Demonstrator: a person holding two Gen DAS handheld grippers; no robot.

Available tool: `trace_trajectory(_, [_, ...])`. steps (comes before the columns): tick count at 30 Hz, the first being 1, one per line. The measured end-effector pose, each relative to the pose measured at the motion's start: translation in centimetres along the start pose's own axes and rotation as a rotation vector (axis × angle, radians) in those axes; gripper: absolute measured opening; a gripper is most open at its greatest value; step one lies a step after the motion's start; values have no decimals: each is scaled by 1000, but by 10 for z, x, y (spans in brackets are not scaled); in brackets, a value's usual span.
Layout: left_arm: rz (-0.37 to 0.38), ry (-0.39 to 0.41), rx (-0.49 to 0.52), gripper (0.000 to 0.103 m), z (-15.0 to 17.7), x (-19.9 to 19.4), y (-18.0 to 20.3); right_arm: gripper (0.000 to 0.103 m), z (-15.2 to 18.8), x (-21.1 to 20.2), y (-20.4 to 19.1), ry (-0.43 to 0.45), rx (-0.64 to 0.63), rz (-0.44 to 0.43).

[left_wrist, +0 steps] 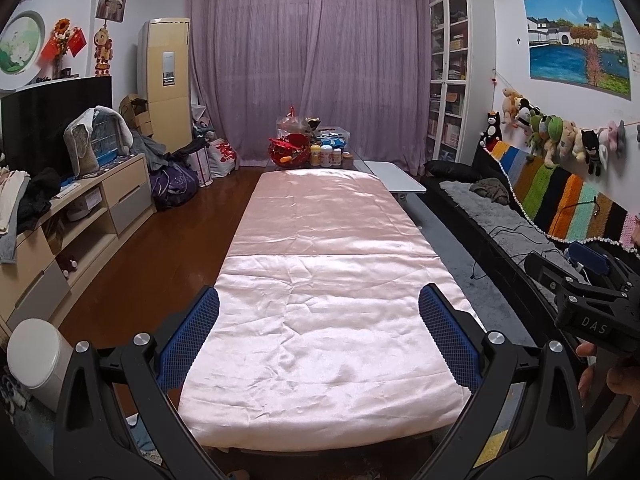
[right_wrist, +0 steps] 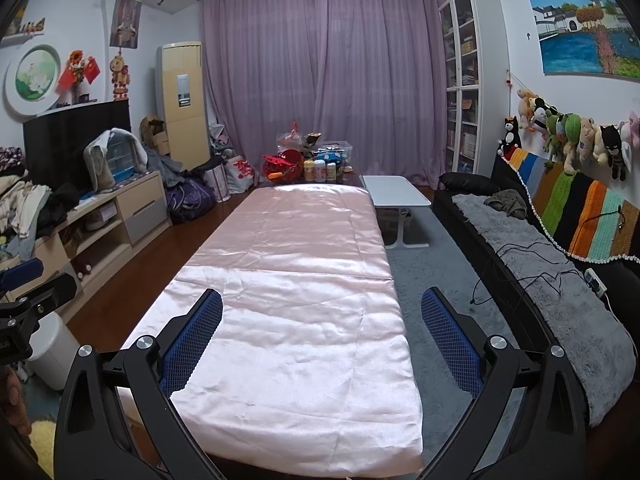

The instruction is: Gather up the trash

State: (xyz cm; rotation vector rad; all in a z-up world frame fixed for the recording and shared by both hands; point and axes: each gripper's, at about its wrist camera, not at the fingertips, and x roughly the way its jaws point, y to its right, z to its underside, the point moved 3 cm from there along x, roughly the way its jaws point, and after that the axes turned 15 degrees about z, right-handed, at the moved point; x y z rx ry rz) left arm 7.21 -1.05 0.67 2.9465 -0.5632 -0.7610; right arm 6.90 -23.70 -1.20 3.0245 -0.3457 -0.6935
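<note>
Both grippers are hanging side by side over the near end of a long table draped in a pink cloth (left_wrist: 320, 280). The left gripper (left_wrist: 319, 334) is holding its jaws spread wide, nothing between the blue pads (left_wrist: 188, 344) but bare cloth. The right gripper (right_wrist: 321, 336) is showing the same: jaws wide apart, gripping nothing, with the cloth (right_wrist: 292, 300) lying wrinkled between and beyond them.

No loose trash is showing on the cloth between either pair of jaws. A white bin (left_wrist: 38, 360) is standing on the floor just outside the left gripper's left finger, low and near; in the right wrist view the same bin (right_wrist: 52, 356) is sitting left of the jaws, partly hidden behind the other gripper's body.

Far ahead of both jaws, past the cloth's far edge, a clutter of bottles (left_wrist: 326, 156) and a red basket (left_wrist: 290, 152) is crowding the table's end, in front of a purple curtain (left_wrist: 312, 60). To the right of the jaws a black sofa (right_wrist: 540, 248) with a grey throw is running along the wall, and a small white table (right_wrist: 396, 192) is standing between it and the cloth. To the left, a cabinet (left_wrist: 80, 216) is piled with clothes.
</note>
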Motion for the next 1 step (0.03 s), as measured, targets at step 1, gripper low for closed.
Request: trace_trajectory(1, [-4,-1,2,95,0,0,1,100,1,0,-1,0,0,0])
